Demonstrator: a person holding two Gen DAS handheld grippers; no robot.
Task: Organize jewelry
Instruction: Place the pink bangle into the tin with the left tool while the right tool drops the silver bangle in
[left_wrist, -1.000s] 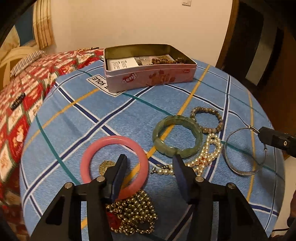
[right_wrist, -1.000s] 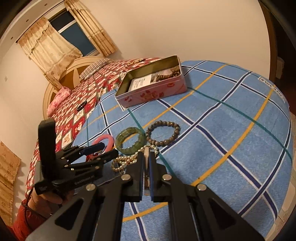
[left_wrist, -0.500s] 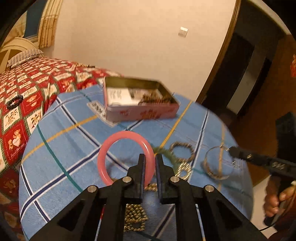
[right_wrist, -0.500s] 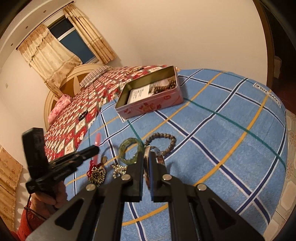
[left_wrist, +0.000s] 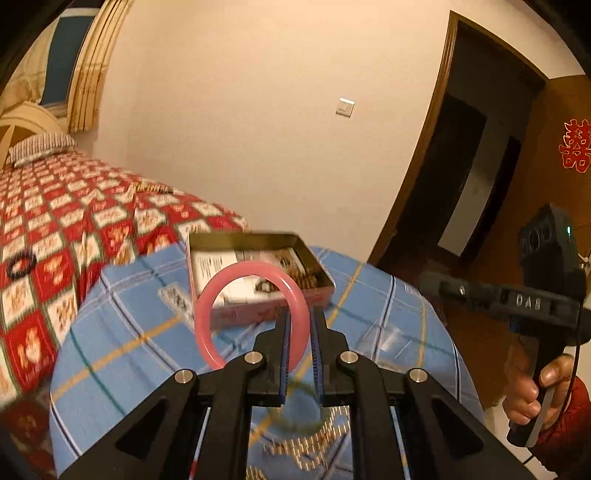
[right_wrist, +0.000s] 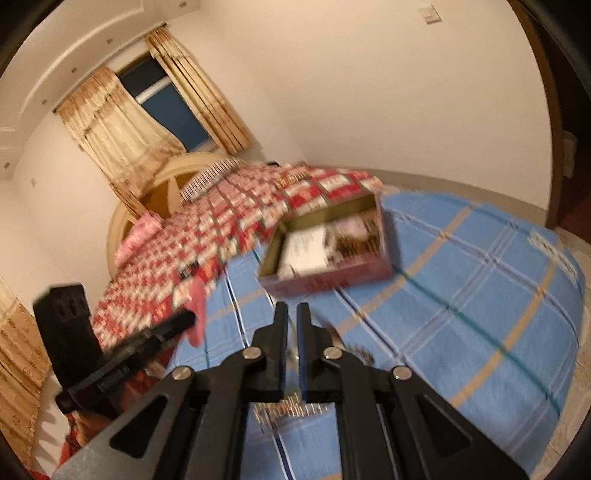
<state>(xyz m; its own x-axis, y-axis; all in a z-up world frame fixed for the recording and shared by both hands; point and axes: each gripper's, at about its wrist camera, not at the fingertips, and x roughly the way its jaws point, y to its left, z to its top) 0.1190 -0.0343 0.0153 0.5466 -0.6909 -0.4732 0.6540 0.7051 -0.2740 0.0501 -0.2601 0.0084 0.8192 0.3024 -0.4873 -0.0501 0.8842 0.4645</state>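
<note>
The left gripper (left_wrist: 298, 325) is pinching the smooth pink ring bangle (left_wrist: 251, 314) upright in the air, in front of the open pink rectangular tin (left_wrist: 258, 273) lying on the blue plaid tablecloth (left_wrist: 140, 332). The right gripper (right_wrist: 291, 325) is nearly pressed together short of that tin; whether it is holding anything, I cannot tell.

The left gripper (left_wrist: 298, 334) clamps the right side of a pink bangle (left_wrist: 251, 314), holding it upright above the blue checked cloth (left_wrist: 129, 343), in front of the open tin (left_wrist: 258, 273)
</note>
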